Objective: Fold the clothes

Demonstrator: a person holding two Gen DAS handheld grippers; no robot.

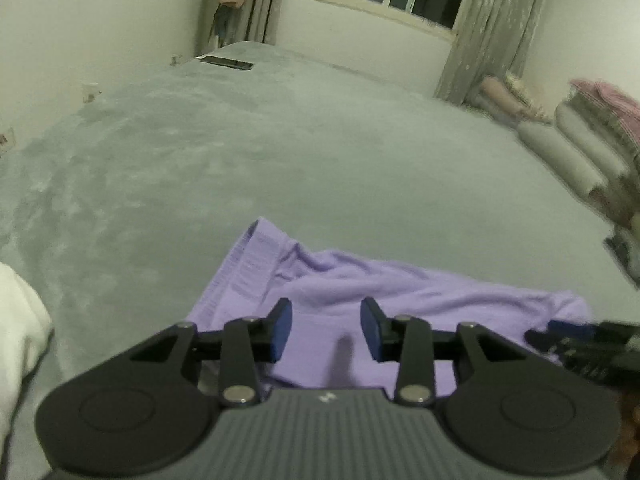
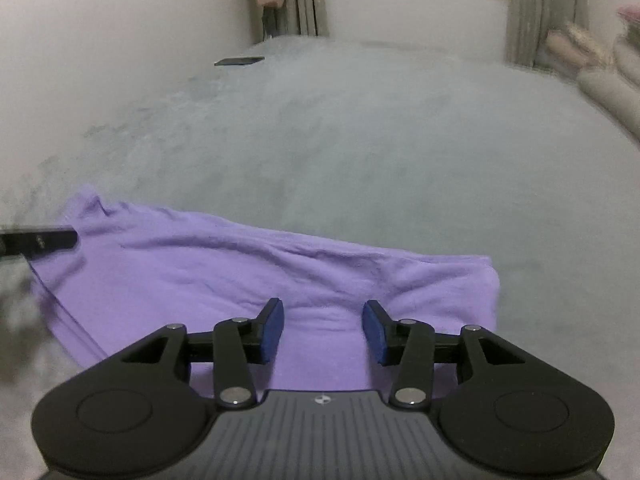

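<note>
A lilac garment (image 1: 340, 280) lies crumpled on the grey bed cover (image 1: 280, 152), its ribbed hem toward the left. My left gripper (image 1: 326, 330) is open just above the garment's near left part, holding nothing. My right gripper (image 2: 323, 330) is open over the garment (image 2: 240, 272) near its right end, holding nothing. The right gripper's fingertips (image 1: 560, 334) show at the right edge of the left wrist view. The left gripper's fingertips (image 2: 48, 240) show at the left edge of the right wrist view, by the garment's far left corner.
A white cloth (image 1: 20, 328) lies at the left edge. Folded bedding and pillows (image 1: 592, 144) are stacked at the right. A dark flat object (image 1: 226, 62) lies at the bed's far end by the wall. Curtains (image 1: 480, 40) and a window stand behind.
</note>
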